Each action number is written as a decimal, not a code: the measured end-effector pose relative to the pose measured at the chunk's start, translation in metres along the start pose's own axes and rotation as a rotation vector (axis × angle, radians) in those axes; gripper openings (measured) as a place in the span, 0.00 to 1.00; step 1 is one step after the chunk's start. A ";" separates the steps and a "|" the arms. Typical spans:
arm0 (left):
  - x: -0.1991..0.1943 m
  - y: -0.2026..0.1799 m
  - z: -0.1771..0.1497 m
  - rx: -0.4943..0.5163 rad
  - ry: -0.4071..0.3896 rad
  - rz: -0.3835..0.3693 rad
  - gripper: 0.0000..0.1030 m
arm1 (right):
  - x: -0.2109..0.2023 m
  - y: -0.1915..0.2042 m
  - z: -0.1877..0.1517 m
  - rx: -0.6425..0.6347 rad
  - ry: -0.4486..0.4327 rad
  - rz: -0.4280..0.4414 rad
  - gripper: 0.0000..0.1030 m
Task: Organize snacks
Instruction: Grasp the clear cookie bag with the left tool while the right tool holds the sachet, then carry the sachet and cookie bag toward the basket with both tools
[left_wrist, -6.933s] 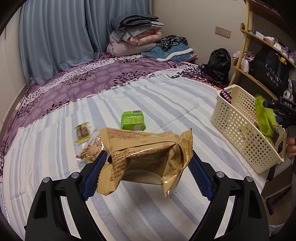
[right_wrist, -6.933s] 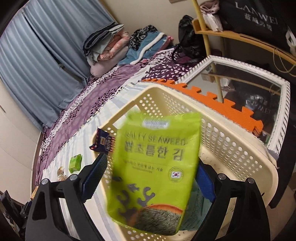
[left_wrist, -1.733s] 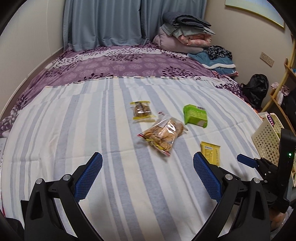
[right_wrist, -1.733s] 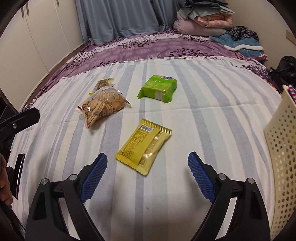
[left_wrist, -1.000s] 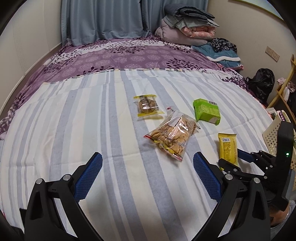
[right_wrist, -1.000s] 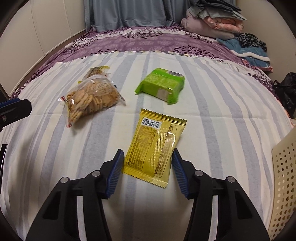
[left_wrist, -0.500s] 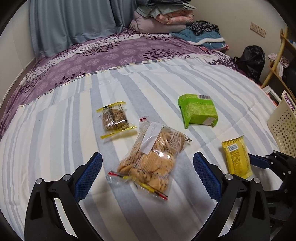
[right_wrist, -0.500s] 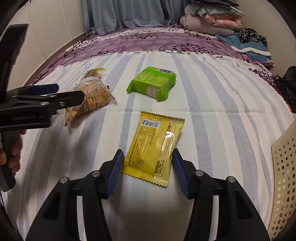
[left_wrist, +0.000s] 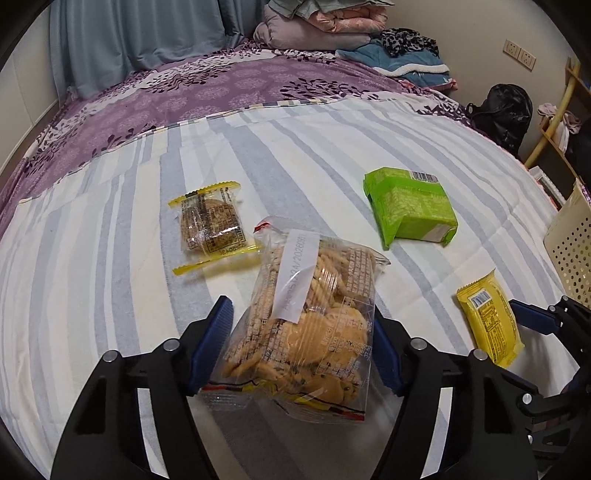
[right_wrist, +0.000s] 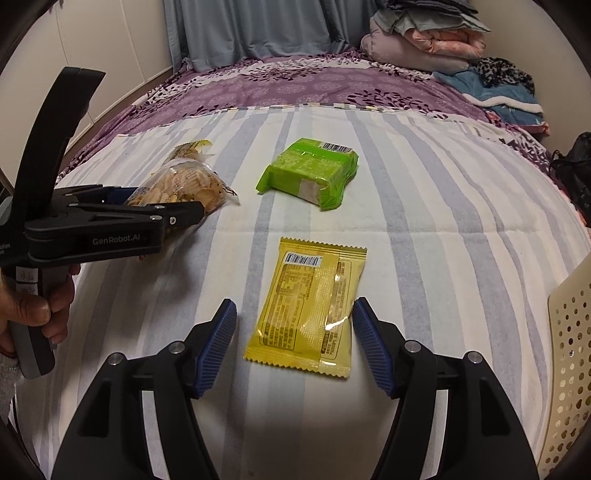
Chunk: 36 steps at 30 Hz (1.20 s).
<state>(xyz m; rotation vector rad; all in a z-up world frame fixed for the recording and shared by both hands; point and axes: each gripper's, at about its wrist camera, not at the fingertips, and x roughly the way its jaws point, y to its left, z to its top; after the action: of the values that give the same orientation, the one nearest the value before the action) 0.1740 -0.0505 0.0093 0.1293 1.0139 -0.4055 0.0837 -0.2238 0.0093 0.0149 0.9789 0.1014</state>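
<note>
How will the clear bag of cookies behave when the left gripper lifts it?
The cookie bag is loose clear film, so it will probably sag and crinkle beside the left gripper. The round cookies inside look brittle; a hard squeeze may crack some. Glossy film could slip; its sealed end looks flat and floppy.

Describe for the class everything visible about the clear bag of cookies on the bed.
The clear bag of cookies is a crinkly transparent plastic pouch with printed text, a white date sticker and red-and-yellow sealed ends, packed with round golden biscuits. It lies on the striped bedsheet, with its near end between the blue-padded jaws of the left gripper, which have just been closing and now press its sides. A small yellow-edged cookie packet lies just beside it.
</note>
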 end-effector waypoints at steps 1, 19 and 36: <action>0.000 0.000 0.000 -0.003 -0.002 -0.003 0.64 | 0.001 0.001 0.001 -0.003 -0.003 -0.006 0.63; -0.041 -0.010 -0.015 -0.037 -0.051 0.003 0.56 | -0.029 -0.015 -0.003 0.044 -0.052 -0.024 0.46; -0.098 -0.054 -0.016 0.023 -0.147 -0.030 0.56 | -0.119 -0.057 -0.019 0.119 -0.205 -0.061 0.46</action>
<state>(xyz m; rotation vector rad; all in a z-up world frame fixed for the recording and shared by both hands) 0.0950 -0.0693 0.0878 0.1036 0.8673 -0.4476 0.0066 -0.2917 0.0936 0.1025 0.7788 -0.0148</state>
